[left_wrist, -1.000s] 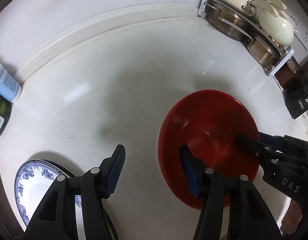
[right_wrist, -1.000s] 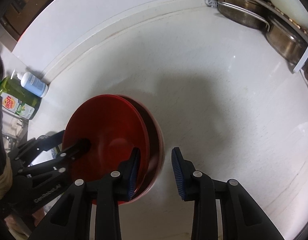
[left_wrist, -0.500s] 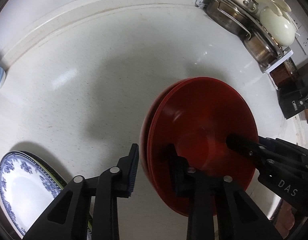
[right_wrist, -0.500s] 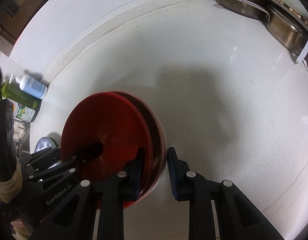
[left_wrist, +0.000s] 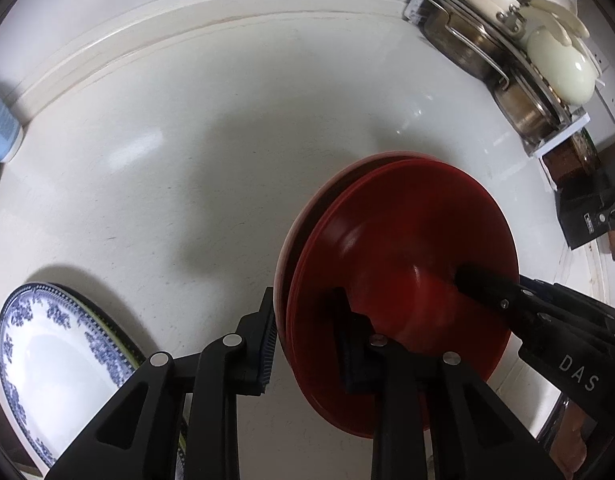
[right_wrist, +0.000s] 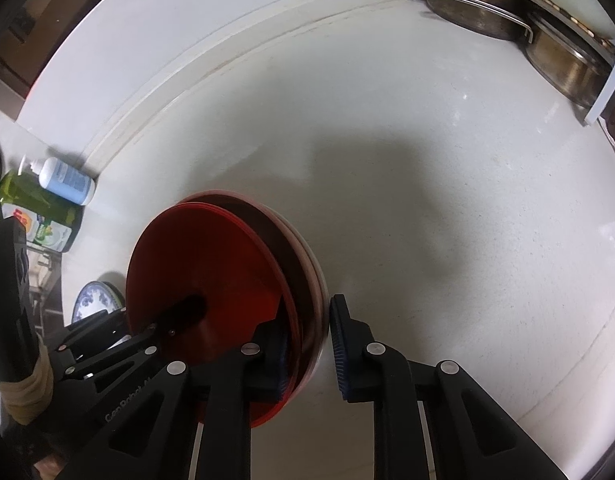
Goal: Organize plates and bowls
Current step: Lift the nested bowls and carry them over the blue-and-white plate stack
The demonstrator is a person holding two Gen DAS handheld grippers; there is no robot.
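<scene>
- Two glossy red bowls (left_wrist: 403, 240), round and shallow, sit nested and tipped on edge above the speckled white worktop (left_wrist: 187, 160).
- The left gripper (left_wrist: 307, 336) pinches their near rim; the right gripper (right_wrist: 307, 344) straddles the opposite rim, narrow.
- A blue-patterned china plate (left_wrist: 39, 352) lies left.
- Steel pans (left_wrist: 487, 64) fill a corner rack.

Showing glossy red bowls (left_wrist: 407, 240), blue-flowered white plate (left_wrist: 47, 356) at 8 o'clock, speckled off-white counter (left_wrist: 187, 160), pale-blue bottle (right_wrist: 65, 181).

"DAS" on right gripper (left_wrist: 483, 288)
</scene>
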